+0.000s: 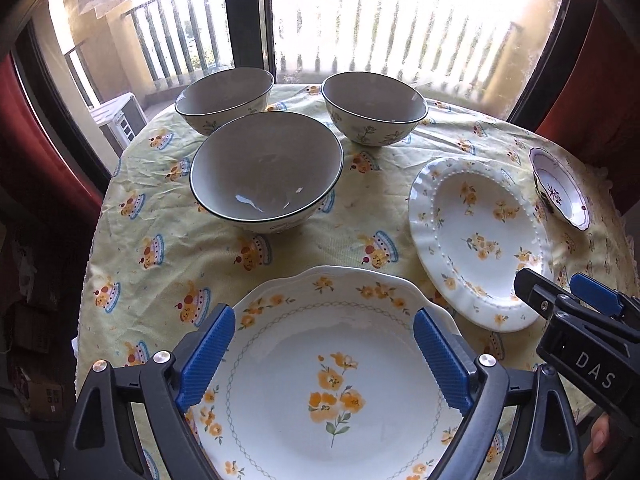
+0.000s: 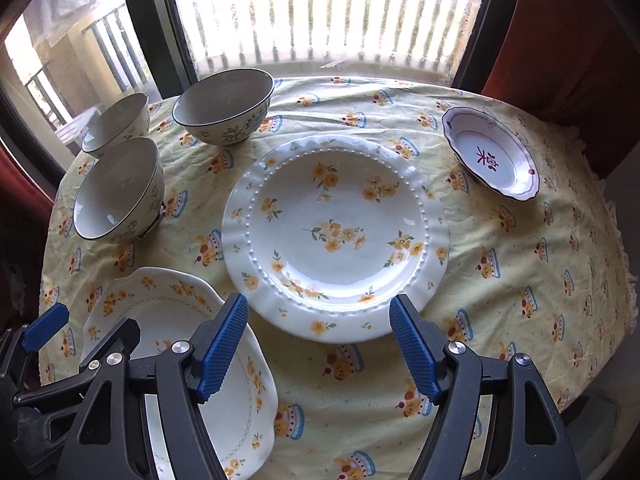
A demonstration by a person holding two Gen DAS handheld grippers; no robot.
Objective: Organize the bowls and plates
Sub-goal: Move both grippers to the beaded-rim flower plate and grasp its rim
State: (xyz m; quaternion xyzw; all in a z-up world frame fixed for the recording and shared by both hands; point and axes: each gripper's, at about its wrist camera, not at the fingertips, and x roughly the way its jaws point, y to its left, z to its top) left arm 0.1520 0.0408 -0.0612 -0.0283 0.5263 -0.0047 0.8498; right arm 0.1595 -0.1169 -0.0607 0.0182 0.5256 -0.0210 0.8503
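Note:
A scalloped white plate with orange flowers [image 1: 332, 380] lies at the table's near edge. My left gripper [image 1: 324, 314] hovers over it, open, its blue pads apart and nothing between them. To the right lies a round beaded-rim flowered plate [image 1: 480, 236] [image 2: 336, 236]. My right gripper [image 2: 318, 302] hangs above that plate's near rim, open and holding nothing. Three grey-lined bowls stand upright at the back left: a near one [image 1: 266, 172] and two behind it [image 1: 224, 96] [image 1: 374, 106]. A small purple-rimmed dish [image 2: 492, 156] sits at the far right.
A yellow patterned tablecloth [image 2: 520, 280] covers the round table, which stands against a bright window [image 1: 380, 20] with dark frames. Red curtains [image 2: 560, 40] hang at both sides. The cloth drops off at the table's left and right edges.

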